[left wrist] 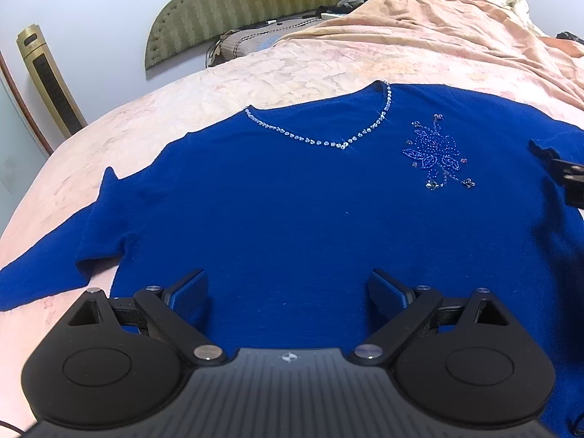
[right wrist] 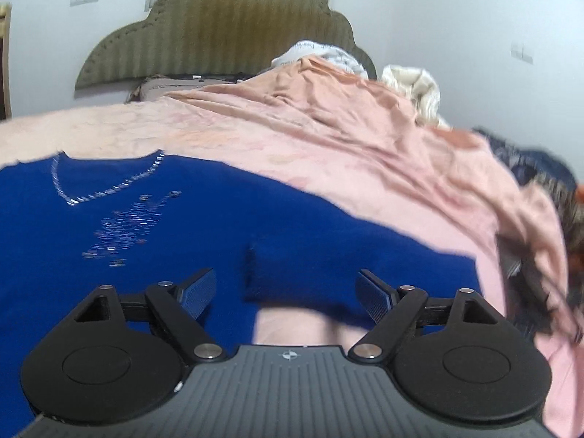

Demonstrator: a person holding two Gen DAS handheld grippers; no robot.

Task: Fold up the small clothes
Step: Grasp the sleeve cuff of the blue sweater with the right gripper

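A royal-blue sweater (left wrist: 292,200) lies flat, front up, on the pink bedspread (left wrist: 255,76). It has a rhinestone V-neckline (left wrist: 328,140) and a beaded flower motif (left wrist: 434,153). One short sleeve (left wrist: 54,270) spreads out to the left. My left gripper (left wrist: 286,284) is open just above the sweater's lower body, with nothing between its blue pads. In the blurred right wrist view, my right gripper (right wrist: 286,281) is open over the other sleeve (right wrist: 346,270) near the armpit seam. Its pads stand apart and do not press the cloth.
A rumpled orange blanket (right wrist: 328,109) and white bedding (right wrist: 412,87) are heaped toward the olive headboard (right wrist: 219,36). Dark patterned clothes (right wrist: 540,168) lie at the bed's right edge. A gold tower unit (left wrist: 47,80) stands by the wall on the left. The right-hand tool's black body (left wrist: 569,179) shows at the frame's edge.
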